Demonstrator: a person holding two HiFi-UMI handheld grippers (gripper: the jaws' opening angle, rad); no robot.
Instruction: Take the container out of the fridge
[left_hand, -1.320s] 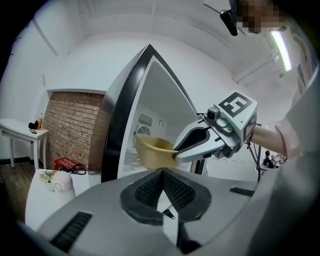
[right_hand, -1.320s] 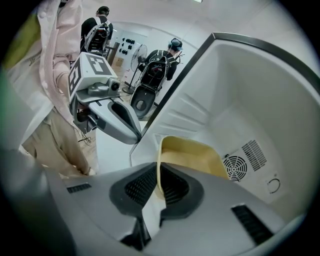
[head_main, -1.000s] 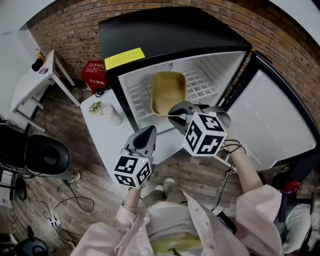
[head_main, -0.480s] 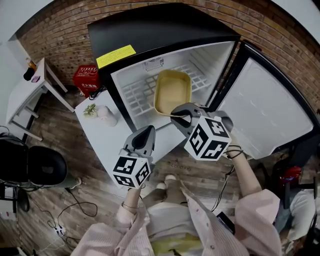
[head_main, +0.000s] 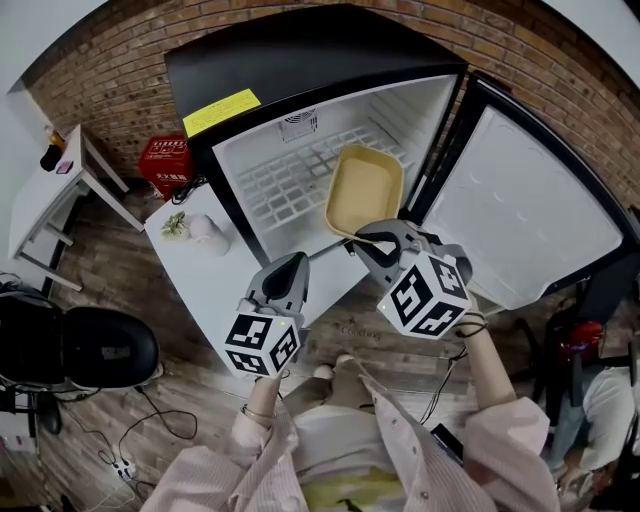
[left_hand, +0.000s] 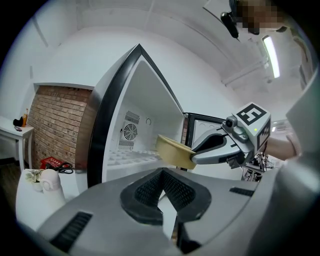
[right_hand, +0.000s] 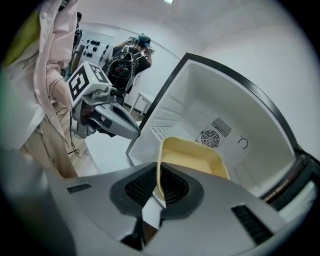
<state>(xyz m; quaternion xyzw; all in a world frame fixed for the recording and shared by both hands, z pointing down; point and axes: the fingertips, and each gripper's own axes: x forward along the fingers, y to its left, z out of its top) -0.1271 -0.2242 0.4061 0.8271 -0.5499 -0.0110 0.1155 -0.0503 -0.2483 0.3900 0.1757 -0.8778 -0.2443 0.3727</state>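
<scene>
Head view steeply down, all sharing fridge (head_main: 300, 50)

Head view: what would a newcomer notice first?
The pale yellow rectangular plastic container stands out, pinched by its near rim in the right claw at the mouth of the open black fridge. The left claw hangs shut and empty just to its left.

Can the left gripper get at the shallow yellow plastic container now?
Probably yes: nothing stands between the left gripper and the shallow yellow plastic container, which the right gripper holds by its rim. The left jaws are shut, so they must open first.
</scene>
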